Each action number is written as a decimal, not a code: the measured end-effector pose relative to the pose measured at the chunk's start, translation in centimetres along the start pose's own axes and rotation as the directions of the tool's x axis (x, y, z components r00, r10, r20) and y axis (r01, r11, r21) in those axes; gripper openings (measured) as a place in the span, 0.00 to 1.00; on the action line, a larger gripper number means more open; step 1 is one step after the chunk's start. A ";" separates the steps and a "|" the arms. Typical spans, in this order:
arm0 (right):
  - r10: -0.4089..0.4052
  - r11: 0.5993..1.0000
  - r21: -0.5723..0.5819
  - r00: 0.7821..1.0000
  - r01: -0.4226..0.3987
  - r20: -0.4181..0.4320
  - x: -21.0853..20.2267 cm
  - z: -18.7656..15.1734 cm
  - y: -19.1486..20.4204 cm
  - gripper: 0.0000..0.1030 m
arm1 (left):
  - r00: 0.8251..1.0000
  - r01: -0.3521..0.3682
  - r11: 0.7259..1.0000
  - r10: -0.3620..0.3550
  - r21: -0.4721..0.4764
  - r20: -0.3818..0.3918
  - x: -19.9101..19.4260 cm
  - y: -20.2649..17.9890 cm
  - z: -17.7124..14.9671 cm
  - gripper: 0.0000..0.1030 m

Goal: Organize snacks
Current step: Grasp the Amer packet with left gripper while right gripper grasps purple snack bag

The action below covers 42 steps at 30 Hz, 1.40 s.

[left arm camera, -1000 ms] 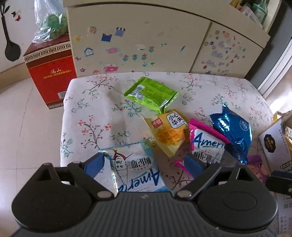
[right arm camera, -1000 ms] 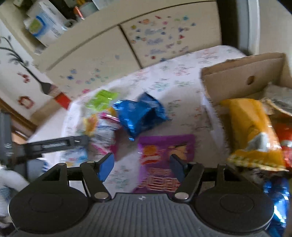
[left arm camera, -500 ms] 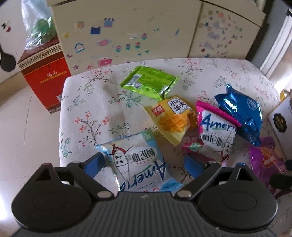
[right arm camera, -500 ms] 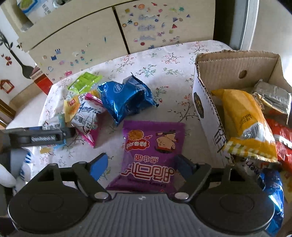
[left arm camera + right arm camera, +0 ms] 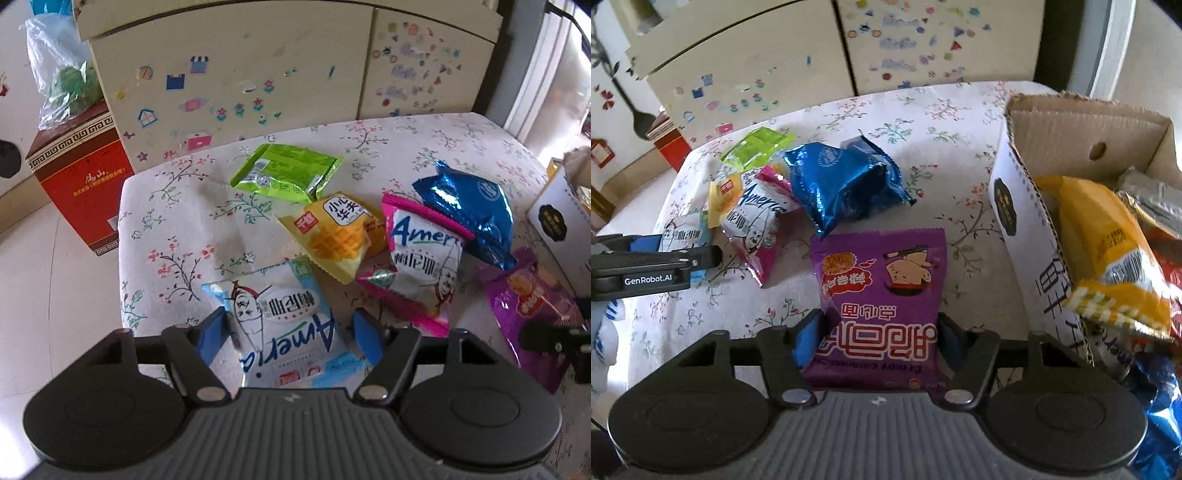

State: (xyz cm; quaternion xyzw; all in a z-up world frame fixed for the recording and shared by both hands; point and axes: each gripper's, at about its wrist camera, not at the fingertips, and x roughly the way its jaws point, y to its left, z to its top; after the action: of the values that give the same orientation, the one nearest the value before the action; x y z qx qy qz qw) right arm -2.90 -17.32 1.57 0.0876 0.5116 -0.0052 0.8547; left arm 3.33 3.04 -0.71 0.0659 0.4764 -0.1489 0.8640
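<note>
Right claw (image 5: 877,341) sits spread astride my purple foil snack packet (image 5: 881,295) on the floral-clothed table (image 5: 923,122), long axis pointing straight ahead, with the open cardboard box (image 5: 1023,206) just right of it.

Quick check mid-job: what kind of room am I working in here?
Most likely a lived-in home. The snacks lie on a floral cloth-covered surface, a cream cabinet behind it is covered with children's stickers, and a red gift carton stands on the tiled floor.
</note>
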 end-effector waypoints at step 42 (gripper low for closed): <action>0.090 0.986 -0.149 0.986 -0.069 0.141 -4.6 0.5 1.0 0.63 | 0.990 -0.030 0.998 0.021 0.062 0.141 -5.8 -3.0 -0.3 0.48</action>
State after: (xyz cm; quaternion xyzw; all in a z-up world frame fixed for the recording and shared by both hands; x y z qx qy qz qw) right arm -4.59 -16.83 6.01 0.0454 0.4424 0.0594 0.8937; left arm -0.78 1.45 4.08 0.0890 0.4086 -0.1575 0.8946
